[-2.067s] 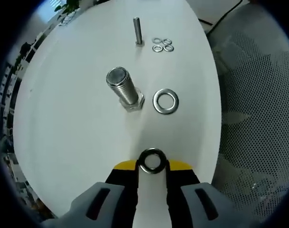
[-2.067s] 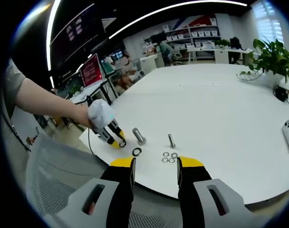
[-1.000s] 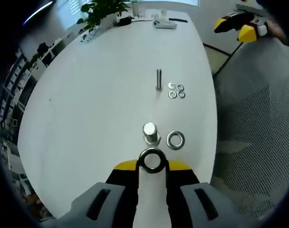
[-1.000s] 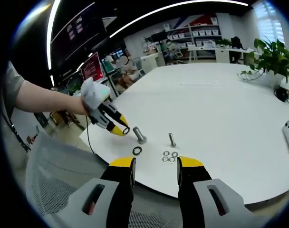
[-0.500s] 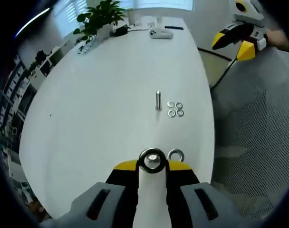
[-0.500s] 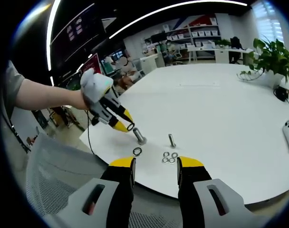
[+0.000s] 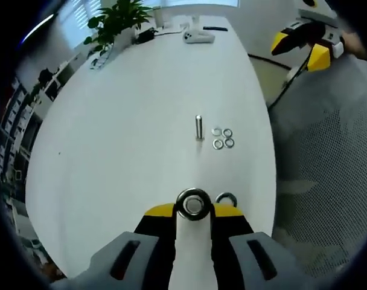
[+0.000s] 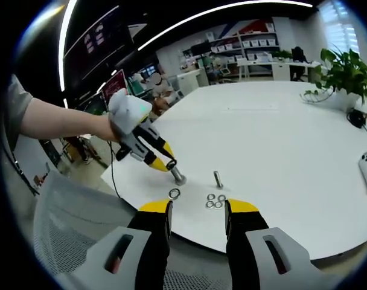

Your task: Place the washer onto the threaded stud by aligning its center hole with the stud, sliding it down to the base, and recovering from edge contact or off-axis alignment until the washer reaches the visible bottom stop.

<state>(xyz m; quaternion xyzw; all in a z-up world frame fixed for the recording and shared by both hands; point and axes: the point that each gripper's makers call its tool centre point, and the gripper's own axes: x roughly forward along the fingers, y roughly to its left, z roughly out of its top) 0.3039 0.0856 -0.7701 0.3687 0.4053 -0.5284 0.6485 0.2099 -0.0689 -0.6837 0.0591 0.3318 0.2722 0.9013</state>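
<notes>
Left gripper view has the left hand-held gripper (image 7: 194, 211) clamped on a shiny steel washer (image 7: 193, 203), sitting right over the top of the fat threaded steel stud (image 8: 177, 175) on the white table (image 7: 123, 121). Right hand-held gripper (image 8: 197, 208) hangs off the table edge, jaws apart, holding nothing. One spare steel washer (image 8: 174, 194) lies beside the stud.

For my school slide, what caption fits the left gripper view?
Left gripper holds a washer over the big stud.
</notes>
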